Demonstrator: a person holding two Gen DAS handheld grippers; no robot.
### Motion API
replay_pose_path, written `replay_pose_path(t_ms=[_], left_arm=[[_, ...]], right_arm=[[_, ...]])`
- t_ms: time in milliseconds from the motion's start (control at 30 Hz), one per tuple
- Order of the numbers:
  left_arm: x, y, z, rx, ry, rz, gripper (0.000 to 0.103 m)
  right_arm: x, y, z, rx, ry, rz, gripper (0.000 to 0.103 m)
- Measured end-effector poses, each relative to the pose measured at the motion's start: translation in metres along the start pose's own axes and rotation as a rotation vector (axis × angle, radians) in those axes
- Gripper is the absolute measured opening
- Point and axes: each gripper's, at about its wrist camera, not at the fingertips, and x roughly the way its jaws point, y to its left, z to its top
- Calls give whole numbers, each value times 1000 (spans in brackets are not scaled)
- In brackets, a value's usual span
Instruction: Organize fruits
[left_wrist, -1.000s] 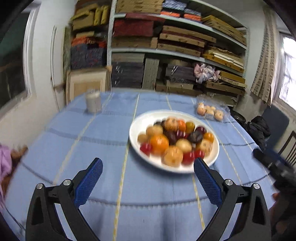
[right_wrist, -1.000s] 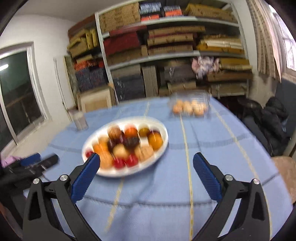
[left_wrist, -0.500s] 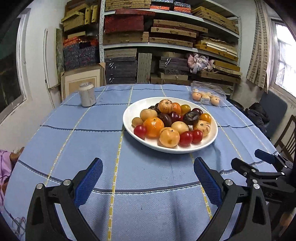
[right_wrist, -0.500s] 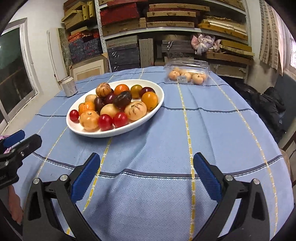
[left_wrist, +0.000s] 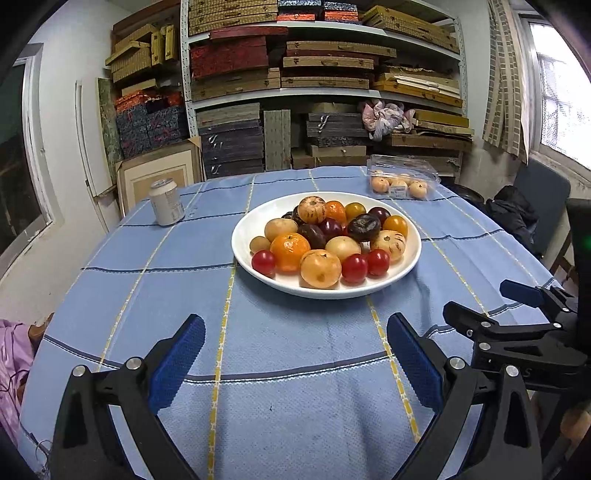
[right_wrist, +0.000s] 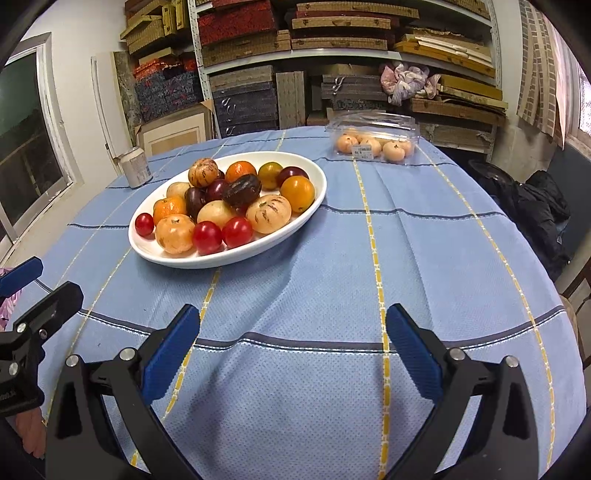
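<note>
Your left gripper (left_wrist: 295, 354) hangs low over the near part of the blue checked tablecloth (left_wrist: 295, 369), its 2 blue-padded fingers (left_wrist: 177, 363) spread wide apart with nothing between them. Your right gripper (right_wrist: 293, 345) sits the same way, fingers (right_wrist: 413, 354) set wide and empty above the cloth. Neither touches the fruit. The white oval plate (left_wrist: 255, 266) stands toward the middle of the table, ahead of your left gripper and ahead-left of your right one (right_wrist: 295, 229). On it the fruit is heaped in 1 mixed pile: 3 red cherry tomatoes (left_wrist: 354, 267) along the near edge, an orange mandarin (left_wrist: 290, 251), a pale round fruit (left_wrist: 320, 268) at the front touching the tomatoes, dark purple plums (left_wrist: 364, 227) in the centre, a yellow-orange tomato (right_wrist: 297, 192) on the right side, and 2 striped tan fruits (right_wrist: 268, 214). A clear plastic box (left_wrist: 402, 177) holding pale orange fruit rests at the far right of the table, well apart from the plate. A drinks can (left_wrist: 166, 202) stands upright at the far left. From your left camera, the right gripper shows at the right edge; from your right camera, the left one shows at the left edge. Shelves (left_wrist: 325, 96) stacked with boxes fill the back wall.
</note>
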Motion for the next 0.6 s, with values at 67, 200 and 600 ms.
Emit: replay_pose_path(t_ms=[67,200,600], left_arm=[[1,0,0,-1,5,-8,99],[3,-2,-1,7,12,-10,99],[1,-5,-3,22,-8,-5,99]], right_arm=[[0,0,0,0,1,1,99],[2,0,0,-4,7,0,99],[4,0,-1,-2,11,-2,99]])
